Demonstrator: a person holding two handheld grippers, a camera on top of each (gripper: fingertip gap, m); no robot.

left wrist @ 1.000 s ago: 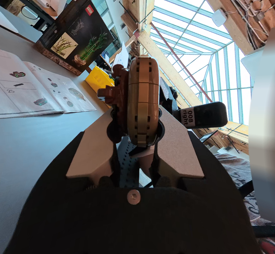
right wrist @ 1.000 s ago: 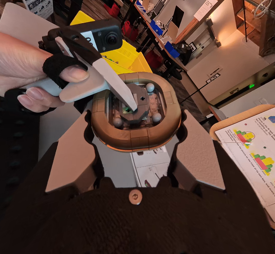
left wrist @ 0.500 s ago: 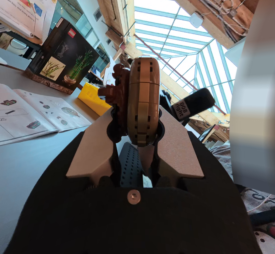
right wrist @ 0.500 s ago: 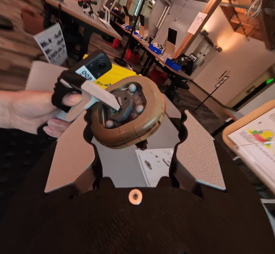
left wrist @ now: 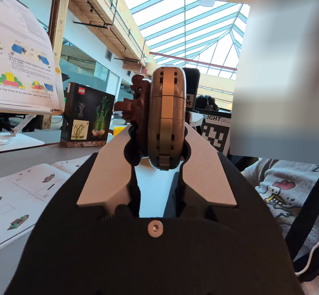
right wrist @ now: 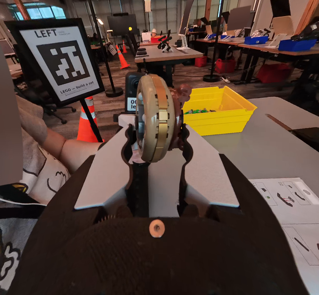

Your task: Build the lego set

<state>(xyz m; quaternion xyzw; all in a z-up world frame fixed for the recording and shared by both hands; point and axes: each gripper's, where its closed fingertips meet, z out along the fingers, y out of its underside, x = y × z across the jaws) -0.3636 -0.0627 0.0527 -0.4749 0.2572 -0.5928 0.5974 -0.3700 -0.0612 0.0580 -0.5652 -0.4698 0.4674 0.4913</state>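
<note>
Tan rounded lego pot stands on edge above the grey table, brown base facing away from us. Left gripper pinches it; right gripper meets it from opposite, whether clamped we cannot tell.

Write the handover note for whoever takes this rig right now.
Left hand-held gripper: shut on the tan pot assembly, held edge-on above the table.
Right hand-held gripper: closed against the same pot from the opposite side and appears to grip it too.
Things: yellow bin on the table with loose green pieces; instruction booklet open on the table; set box standing behind it.
Done: tan ring joined to its brown base.
Left: nothing is planted in the pot yet, so check the booklet for the next step.
</note>
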